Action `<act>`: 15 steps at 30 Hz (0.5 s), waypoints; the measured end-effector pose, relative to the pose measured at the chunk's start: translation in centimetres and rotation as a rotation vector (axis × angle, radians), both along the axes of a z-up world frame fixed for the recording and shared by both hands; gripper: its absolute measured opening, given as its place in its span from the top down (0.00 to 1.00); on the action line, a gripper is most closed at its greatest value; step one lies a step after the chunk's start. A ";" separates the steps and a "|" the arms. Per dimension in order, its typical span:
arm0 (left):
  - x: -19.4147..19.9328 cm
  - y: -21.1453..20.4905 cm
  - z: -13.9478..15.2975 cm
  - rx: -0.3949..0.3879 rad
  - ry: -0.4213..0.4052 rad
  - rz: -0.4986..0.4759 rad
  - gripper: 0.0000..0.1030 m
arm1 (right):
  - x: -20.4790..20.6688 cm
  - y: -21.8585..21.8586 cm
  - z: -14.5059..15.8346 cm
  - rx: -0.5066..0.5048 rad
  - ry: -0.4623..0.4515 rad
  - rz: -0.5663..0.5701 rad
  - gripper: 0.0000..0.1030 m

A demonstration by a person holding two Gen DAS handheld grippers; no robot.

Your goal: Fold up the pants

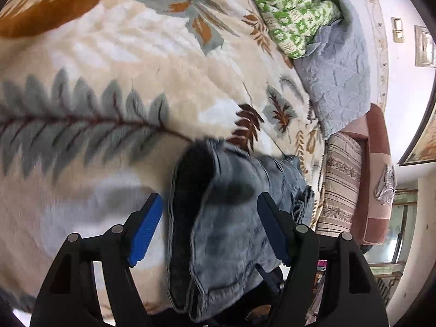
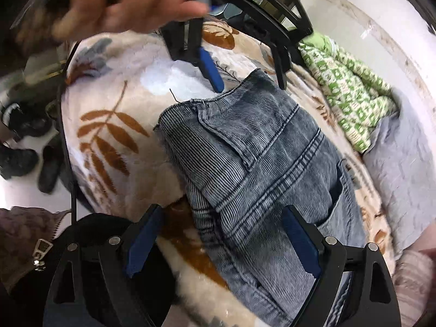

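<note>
Faded blue denim pants (image 2: 259, 163) lie folded in a thick bundle on a cream blanket with leaf prints (image 2: 114, 103). In the left wrist view the pants (image 1: 231, 231) lie between my fingers. My left gripper (image 1: 209, 204) is open, its blue pads on either side of the bundle's end, not closed on it. It also shows in the right wrist view (image 2: 248, 81), held by a hand above the far end of the pants. My right gripper (image 2: 223, 215) is open over the near part of the pants, holding nothing.
A green and white patterned quilt (image 1: 294, 11) and a grey quilted cover (image 1: 338, 76) lie at the bed's far side by the wall. A striped cushion (image 1: 340, 182) and a reddish headboard (image 1: 378, 174) stand to the right. Dark shoes (image 2: 24, 158) are on the floor beside the bed.
</note>
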State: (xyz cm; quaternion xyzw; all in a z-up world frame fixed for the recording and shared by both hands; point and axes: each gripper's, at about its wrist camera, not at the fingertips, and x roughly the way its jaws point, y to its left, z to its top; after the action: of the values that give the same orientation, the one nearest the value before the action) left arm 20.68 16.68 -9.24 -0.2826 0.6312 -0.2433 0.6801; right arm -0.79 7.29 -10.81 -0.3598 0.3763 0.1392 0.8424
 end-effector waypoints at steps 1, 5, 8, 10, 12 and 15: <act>0.3 -0.1 -0.1 -0.002 0.001 -0.009 0.29 | 0.0 0.3 -0.1 -0.020 -0.026 0.005 0.13; 2.0 -0.7 -0.1 -0.030 -0.011 -0.042 0.20 | 0.1 0.9 -0.1 -0.034 -0.078 0.028 0.15; 2.7 -1.6 -0.3 -0.045 -0.020 -0.077 0.18 | 0.6 1.0 0.1 -0.026 -0.087 0.043 0.15; 2.8 -2.4 -0.2 -0.057 -0.040 -0.108 0.18 | 1.1 0.9 0.4 -0.019 -0.091 0.047 0.23; 2.6 -3.0 -0.1 -0.088 -0.044 -0.136 0.18 | 1.4 0.8 0.7 -0.013 -0.088 0.054 0.37; 2.1 -3.9 -0.2 -0.145 -0.022 -0.199 0.49 | 1.6 0.9 0.9 -0.019 -0.071 0.083 0.55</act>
State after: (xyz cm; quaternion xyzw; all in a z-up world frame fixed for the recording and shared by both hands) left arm 22.73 12.77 -9.45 -0.2646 0.6293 -0.3578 0.6372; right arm 0.76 8.15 -9.90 -0.3879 0.3323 0.1574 0.8451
